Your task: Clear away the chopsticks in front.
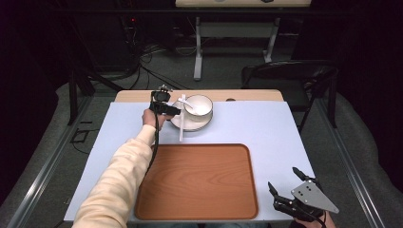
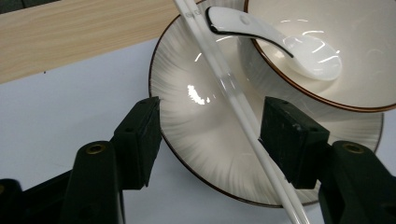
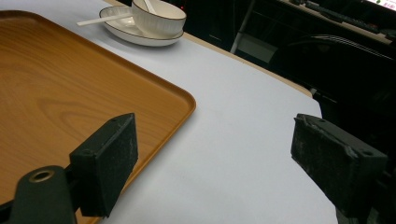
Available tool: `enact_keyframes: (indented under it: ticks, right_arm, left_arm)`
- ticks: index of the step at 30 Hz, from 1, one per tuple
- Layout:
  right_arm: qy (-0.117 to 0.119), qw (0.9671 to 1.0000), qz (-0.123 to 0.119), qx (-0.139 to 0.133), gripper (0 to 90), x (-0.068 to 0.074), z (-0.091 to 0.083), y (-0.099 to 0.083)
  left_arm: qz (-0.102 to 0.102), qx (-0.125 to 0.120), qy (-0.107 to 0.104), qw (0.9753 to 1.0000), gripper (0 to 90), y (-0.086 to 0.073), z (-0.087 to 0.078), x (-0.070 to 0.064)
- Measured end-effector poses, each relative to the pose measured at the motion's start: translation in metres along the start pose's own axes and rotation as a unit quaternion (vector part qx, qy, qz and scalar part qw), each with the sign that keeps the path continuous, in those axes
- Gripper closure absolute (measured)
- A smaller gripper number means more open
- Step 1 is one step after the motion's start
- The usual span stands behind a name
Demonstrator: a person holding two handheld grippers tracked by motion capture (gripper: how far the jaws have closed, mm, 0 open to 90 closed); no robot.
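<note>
two tools are in play over a bench (image 1: 266, 128) covered in a pale sheet. the left tool (image 1: 164, 105), held at the end of a cream sleeve (image 1: 121, 180), reaches to the far side and hovers at the left edge of a white plate (image 1: 183, 124). in the left gripper view its jaws stand wide apart over the plate's ribbed rim, with a pair of white chopsticks (image 2: 233, 98) running between them, close against the right-hand jaw; whether that jaw touches them i cannot tell. the chopsticks lie slanted across the plate and stick out past its near rim. a white bowl (image 1: 199, 106) with a dark rim sits on the plate, and a white spoon (image 2: 280, 44) rests inside it with its handle over the bowl's edge. the right tool (image 1: 285, 187) sits low at the near right corner of the bench, jaws spread wide and empty, just beside the right edge of a brown wooden tray (image 1: 199, 183) that lies bare in front of the plate.
</note>
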State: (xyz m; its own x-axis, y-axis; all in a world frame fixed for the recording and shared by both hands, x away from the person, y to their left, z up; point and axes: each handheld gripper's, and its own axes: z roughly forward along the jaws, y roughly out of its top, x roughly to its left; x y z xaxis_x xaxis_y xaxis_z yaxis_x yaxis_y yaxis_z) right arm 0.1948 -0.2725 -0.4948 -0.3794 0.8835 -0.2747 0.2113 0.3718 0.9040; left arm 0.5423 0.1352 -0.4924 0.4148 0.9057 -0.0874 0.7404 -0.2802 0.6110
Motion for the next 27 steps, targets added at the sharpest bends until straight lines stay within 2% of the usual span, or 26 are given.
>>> enact_keyframes:
  ticks: [2,5,9,10,13,16,19,27]
  right_arm:
    - [0.001,1.0000,0.000,0.001,14.3,0.000,0.000,0.000]
    - [0.000,1.0000,0.000,0.000,14.3,0.000,0.000,0.000]
    - [-0.001,1.0000,0.000,0.001,14.3,0.000,0.000,0.000]
    - [0.000,1.0000,0.000,0.001,14.3,0.000,0.000,0.000]
    - [-0.001,1.0000,0.000,0.001,14.3,0.000,0.000,0.000]
    - [-0.002,1.0000,0.001,0.000,14.3,0.000,0.000,0.000]
    - [-0.002,1.0000,0.000,0.000,14.3,0.000,0.000,0.000]
    - [-0.003,1.0000,0.001,0.000,14.3,0.000,0.000,0.000]
  left_arm:
    - [-0.004,0.003,-0.004,1.0000,42.8,0.000,0.003,0.002]
    - [-0.022,0.001,-0.022,0.9995,45.9,0.000,0.007,0.004]
    - [-0.024,0.001,-0.021,0.9995,51.0,0.002,0.013,0.002]
    - [-0.030,0.005,-0.029,0.9991,52.7,0.003,0.017,0.001]
    - [-0.034,0.002,-0.022,0.9992,55.7,0.004,0.020,-0.002]
    - [-0.029,0.008,-0.013,0.9995,58.6,0.006,0.023,-0.004]
    - [-0.033,0.012,-0.008,0.9994,59.8,0.006,0.027,-0.004]
    - [-0.067,-0.003,-0.013,0.9977,60.5,0.005,0.034,-0.001]
